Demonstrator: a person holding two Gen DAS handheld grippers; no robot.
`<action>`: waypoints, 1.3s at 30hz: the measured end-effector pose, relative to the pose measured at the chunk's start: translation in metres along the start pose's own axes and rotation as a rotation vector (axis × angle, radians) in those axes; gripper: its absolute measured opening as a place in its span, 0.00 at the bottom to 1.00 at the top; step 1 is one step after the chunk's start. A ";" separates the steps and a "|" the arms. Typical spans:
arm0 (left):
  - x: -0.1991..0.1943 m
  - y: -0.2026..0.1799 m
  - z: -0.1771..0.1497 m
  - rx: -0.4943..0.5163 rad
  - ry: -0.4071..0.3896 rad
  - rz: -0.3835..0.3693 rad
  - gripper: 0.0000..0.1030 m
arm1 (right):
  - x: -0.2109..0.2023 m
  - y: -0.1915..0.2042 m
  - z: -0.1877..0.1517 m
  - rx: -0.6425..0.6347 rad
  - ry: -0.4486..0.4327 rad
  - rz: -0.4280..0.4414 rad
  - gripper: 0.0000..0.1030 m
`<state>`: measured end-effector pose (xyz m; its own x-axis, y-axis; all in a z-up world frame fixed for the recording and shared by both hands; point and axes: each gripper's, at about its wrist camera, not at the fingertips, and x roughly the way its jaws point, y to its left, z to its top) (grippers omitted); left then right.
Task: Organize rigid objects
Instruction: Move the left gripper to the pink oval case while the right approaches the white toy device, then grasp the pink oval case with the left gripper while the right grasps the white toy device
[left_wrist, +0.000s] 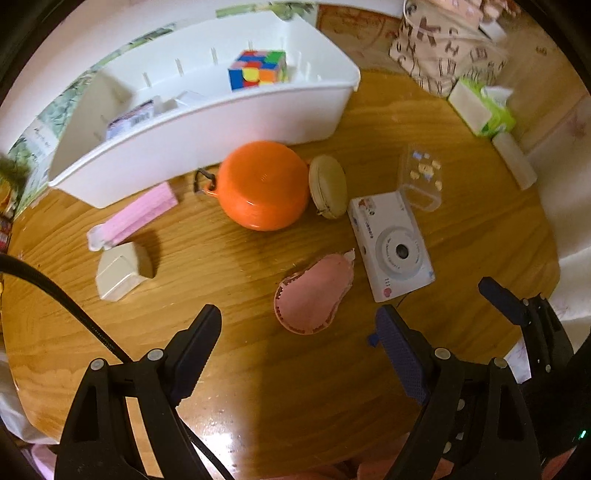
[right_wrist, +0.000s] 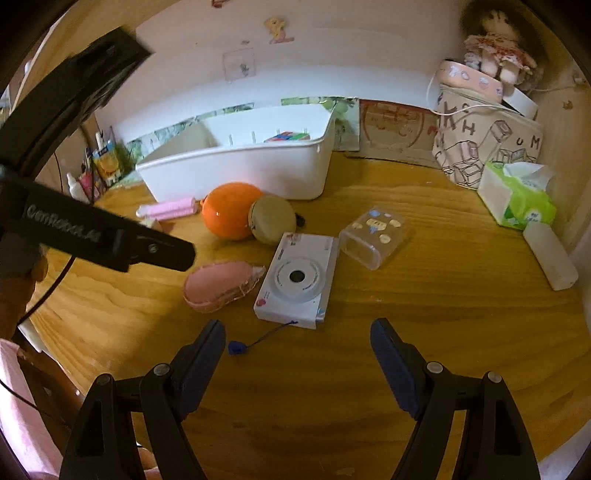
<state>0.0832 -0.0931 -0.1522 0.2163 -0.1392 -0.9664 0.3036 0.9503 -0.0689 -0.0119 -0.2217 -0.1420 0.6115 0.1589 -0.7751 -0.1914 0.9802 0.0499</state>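
Left wrist view: the left gripper (left_wrist: 299, 325) hangs wide open and empty over the wooden table (left_wrist: 258, 387), just short of a pink pouch (left_wrist: 314, 295); a white camera (left_wrist: 391, 243) lies beside it, a puzzle cube (left_wrist: 257, 70) sits in the white bin (left_wrist: 207, 125).

Right wrist view: the right gripper (right_wrist: 297, 338) – jaws spread, holding nothing – faces the camera (right_wrist: 297, 280) lying flat, lens up.

The white bin's (right_wrist: 236, 173) near wall hides most of the colour cube (right_wrist: 286, 137).
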 end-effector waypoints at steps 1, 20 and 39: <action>0.005 -0.001 0.002 0.007 0.014 -0.002 0.85 | 0.003 0.002 -0.002 -0.017 0.000 -0.007 0.79; 0.053 -0.013 0.019 0.103 0.157 0.016 0.75 | 0.046 0.014 0.003 -0.075 0.062 -0.029 0.79; 0.052 0.023 0.028 -0.025 0.170 -0.077 0.55 | 0.069 0.004 0.018 -0.141 0.102 -0.019 0.79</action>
<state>0.1271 -0.0861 -0.1969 0.0324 -0.1643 -0.9859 0.2891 0.9458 -0.1481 0.0431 -0.2045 -0.1844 0.5361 0.1210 -0.8354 -0.2909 0.9555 -0.0483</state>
